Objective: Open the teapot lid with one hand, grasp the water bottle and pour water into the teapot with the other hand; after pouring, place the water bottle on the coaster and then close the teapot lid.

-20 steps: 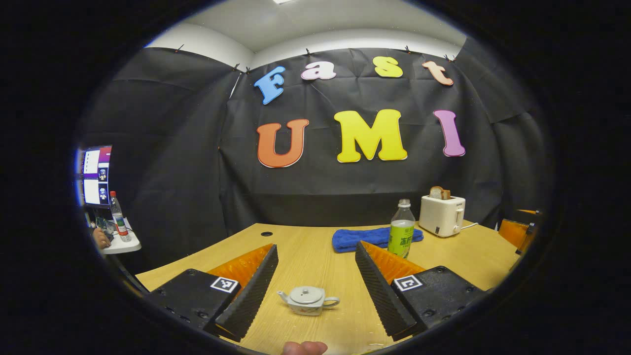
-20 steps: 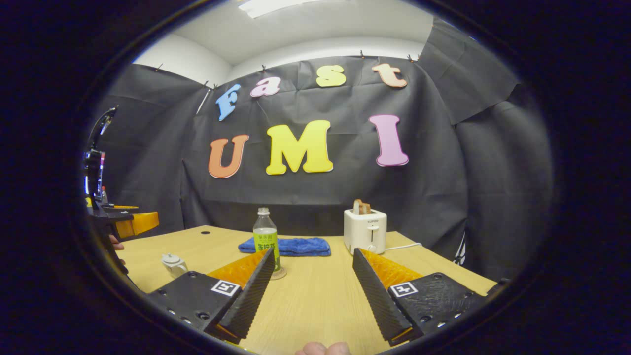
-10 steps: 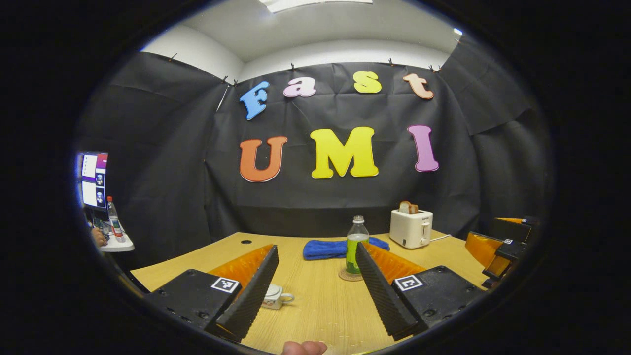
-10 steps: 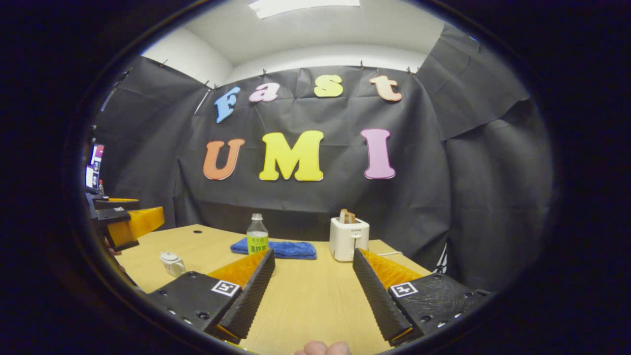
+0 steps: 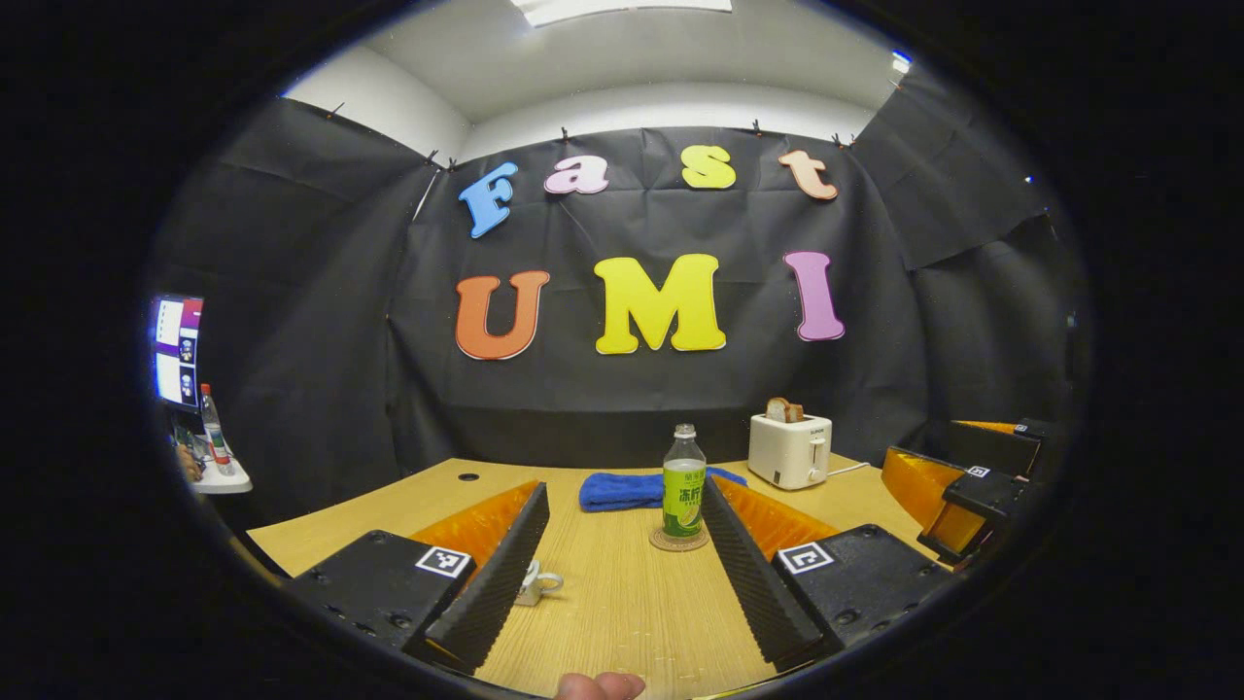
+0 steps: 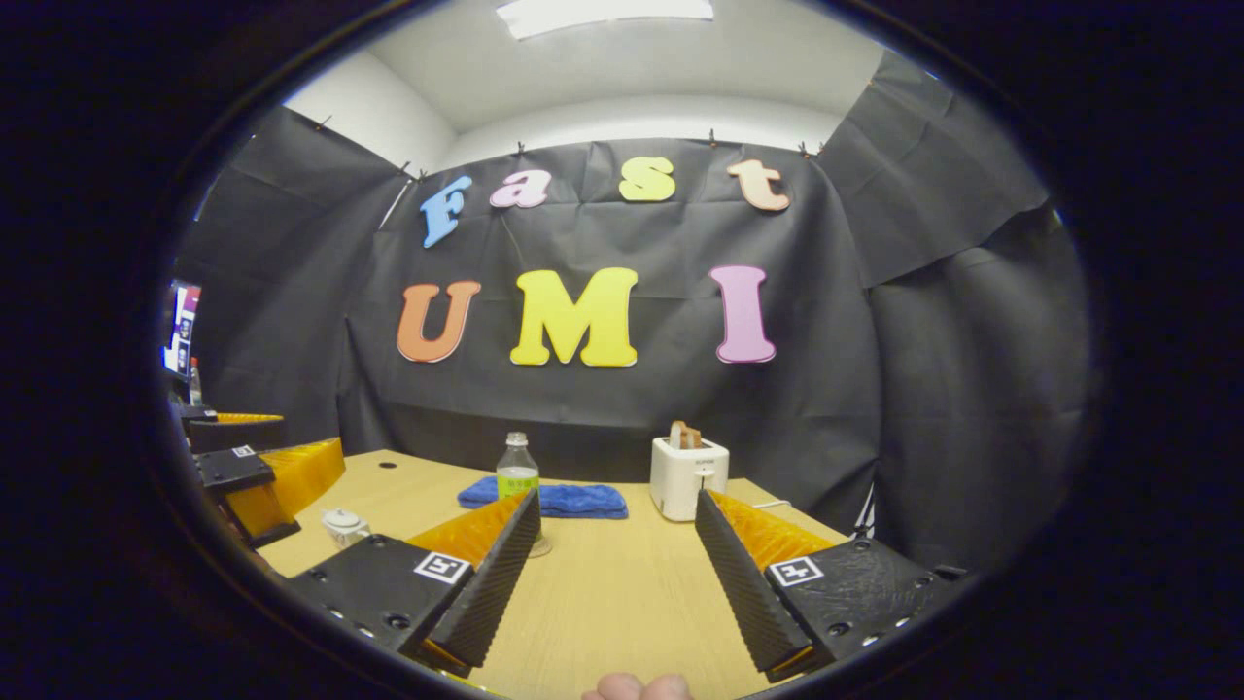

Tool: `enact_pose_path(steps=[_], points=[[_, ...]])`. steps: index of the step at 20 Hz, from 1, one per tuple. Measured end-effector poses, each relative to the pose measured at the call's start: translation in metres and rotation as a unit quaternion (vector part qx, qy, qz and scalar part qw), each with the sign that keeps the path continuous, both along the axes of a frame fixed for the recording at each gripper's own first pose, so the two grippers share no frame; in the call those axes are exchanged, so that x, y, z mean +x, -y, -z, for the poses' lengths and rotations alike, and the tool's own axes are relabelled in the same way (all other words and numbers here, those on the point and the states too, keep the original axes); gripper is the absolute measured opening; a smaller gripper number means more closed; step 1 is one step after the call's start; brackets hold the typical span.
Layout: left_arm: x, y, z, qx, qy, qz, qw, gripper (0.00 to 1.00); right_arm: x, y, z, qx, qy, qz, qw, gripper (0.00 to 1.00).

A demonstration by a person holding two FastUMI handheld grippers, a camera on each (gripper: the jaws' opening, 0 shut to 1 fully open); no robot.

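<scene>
standing upright on its coaster (image 5: 677, 541), water bottle (image 5: 683, 482) mid-table — teapot (image 6: 345, 526) lidded, just beside the left gripper (image 5: 622, 574). left gripper and right gripper (image 6: 614, 574) both spread wide, holding nothing — above the table (image 6: 603, 603).

Bare table (image 5: 622, 603) ran open between the left gripper (image 5: 622, 564) fingers, jaws wide. Water bottle (image 5: 683, 491) on its coaster (image 5: 677, 541) stood ahead, just beside the right-hand finger. Teapot (image 5: 533, 583) sat partly hidden behind the other finger. Towel (image 5: 622, 489) and toaster (image 5: 789, 450) blocked the far edge. Right gripper (image 6: 617, 569) also spread wide, open tabletop ahead; bottle near its left finger.
</scene>
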State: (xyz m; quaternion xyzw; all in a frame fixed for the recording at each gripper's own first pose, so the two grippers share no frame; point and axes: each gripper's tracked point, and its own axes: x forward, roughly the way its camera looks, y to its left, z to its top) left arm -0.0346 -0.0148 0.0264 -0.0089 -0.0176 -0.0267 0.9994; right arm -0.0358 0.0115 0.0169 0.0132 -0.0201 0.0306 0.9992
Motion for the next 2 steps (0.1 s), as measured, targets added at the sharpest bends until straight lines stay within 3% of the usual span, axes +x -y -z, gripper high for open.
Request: enact_pose_path(steps=[2], points=[[0.0002,-0.0042,0.0002,-0.001,0.0,-0.005,1.0,0.98,-0.0004,-0.0041,-0.0031,-0.004,0.004,-0.001,1.0,0.95]])
